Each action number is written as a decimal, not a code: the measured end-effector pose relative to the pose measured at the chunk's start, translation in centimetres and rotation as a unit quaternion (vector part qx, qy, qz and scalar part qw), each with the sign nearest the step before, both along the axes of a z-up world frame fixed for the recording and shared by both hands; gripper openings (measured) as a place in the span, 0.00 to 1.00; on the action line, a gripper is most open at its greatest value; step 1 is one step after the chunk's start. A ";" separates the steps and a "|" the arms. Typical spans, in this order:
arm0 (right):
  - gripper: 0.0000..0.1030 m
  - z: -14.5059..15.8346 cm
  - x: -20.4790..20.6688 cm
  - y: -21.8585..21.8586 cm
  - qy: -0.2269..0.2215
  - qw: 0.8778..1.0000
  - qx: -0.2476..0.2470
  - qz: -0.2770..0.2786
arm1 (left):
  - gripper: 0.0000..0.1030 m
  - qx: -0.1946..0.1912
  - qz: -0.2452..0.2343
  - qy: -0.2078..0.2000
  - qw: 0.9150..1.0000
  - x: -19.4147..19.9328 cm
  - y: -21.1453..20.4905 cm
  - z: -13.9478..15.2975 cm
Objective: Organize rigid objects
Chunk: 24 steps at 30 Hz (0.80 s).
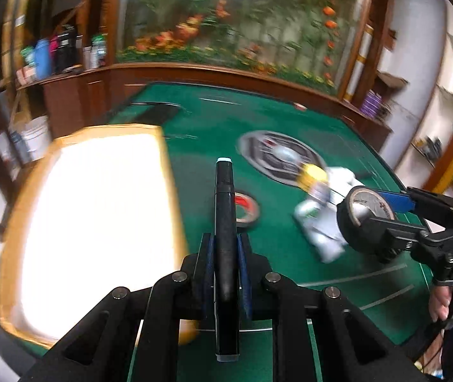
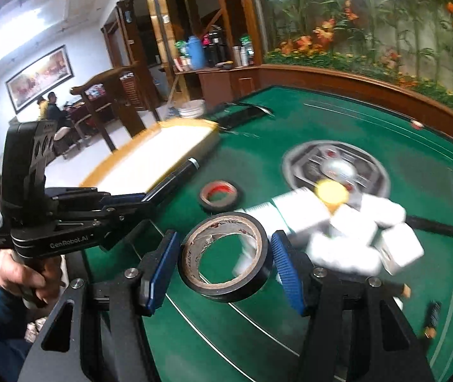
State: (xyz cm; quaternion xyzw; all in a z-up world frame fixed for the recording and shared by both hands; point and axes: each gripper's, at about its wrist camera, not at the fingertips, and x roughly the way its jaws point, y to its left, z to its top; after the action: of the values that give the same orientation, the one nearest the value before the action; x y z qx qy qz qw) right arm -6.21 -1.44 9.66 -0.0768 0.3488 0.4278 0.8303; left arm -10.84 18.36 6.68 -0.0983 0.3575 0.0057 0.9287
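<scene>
My left gripper (image 1: 226,248) is clamped on a black marker (image 1: 225,222): both blue pads press its barrel, and the white-tipped end projects forward past the fingertips. My right gripper (image 2: 225,254) is clamped on a black tape roll (image 2: 225,256): one pad bears on each side of the ring, which is carried clear of the green table (image 2: 401,127).

Container: a shallow tray (image 1: 92,222) with a tan rim sits at the table's left edge. Its interior reads as an overexposed white surface; I cannot tell whether anything lies in it. The marker is held just beside its right rim.

On the table: a second tape roll (image 2: 220,195) with a red inner face lies flat near the tray. A cluster of white boxes (image 2: 347,235) lies beside the round centre plate (image 2: 334,168), with a blurred yellow object (image 2: 330,192) on top of the cluster.

View differences: the right wrist view alone shows another black marker (image 2: 433,224) lying behind the boxes and a small dark object (image 2: 433,316) near the table's right edge. It also shows my left hand (image 2: 25,273) on the gripper handle. The left wrist view alone shows the marker's rear end behind the pads.
</scene>
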 end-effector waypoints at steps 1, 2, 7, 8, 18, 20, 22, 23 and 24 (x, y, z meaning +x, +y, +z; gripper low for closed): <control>0.58 0.2 0.1 1.1 0.002 1.000 0.004 0.005 | 0.15 0.000 0.014 -0.001 1.000 -0.2 1.1 0.0; 0.58 0.5 0.3 2.4 0.006 1.000 0.007 0.011 | 0.15 0.000 0.028 -0.001 1.000 -0.5 2.2 -0.1; 0.58 0.4 1.4 9.7 0.044 0.998 0.001 0.041 | 0.15 -0.008 0.086 0.011 0.996 -1.2 7.1 -1.5; 0.58 0.2 1.5 11.4 0.052 0.997 -0.004 0.051 | 0.15 -0.007 0.095 0.015 0.995 -1.3 7.8 -1.8; 0.58 -3.3 2.1 22.3 0.096 0.991 -0.050 0.076 | 0.15 0.011 0.134 0.053 0.989 -1.1 10.6 -5.0; 0.58 -4.1 2.1 23.4 0.098 0.990 -0.070 0.072 | 0.15 0.026 0.140 0.059 0.988 -1.0 10.6 -5.4; 0.58 -4.8 2.4 23.8 0.105 0.989 -0.080 0.067 | 0.15 0.024 0.139 0.060 0.988 -1.0 10.9 -5.7; 0.58 -5.1 2.5 24.0 0.109 0.988 -0.084 0.066 | 0.15 0.022 0.140 0.061 0.988 -1.0 11.0 -5.8; 0.58 -5.5 2.7 24.0 0.113 0.988 -0.087 0.060 | 0.15 0.020 0.140 0.063 0.988 -0.9 11.1 -5.9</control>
State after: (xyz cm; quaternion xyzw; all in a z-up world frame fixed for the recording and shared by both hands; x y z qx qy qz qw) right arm -3.56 22.60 4.12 -0.1211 0.4708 0.4511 0.7485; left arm -11.78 29.48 0.74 -0.1284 0.3976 0.1491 0.8962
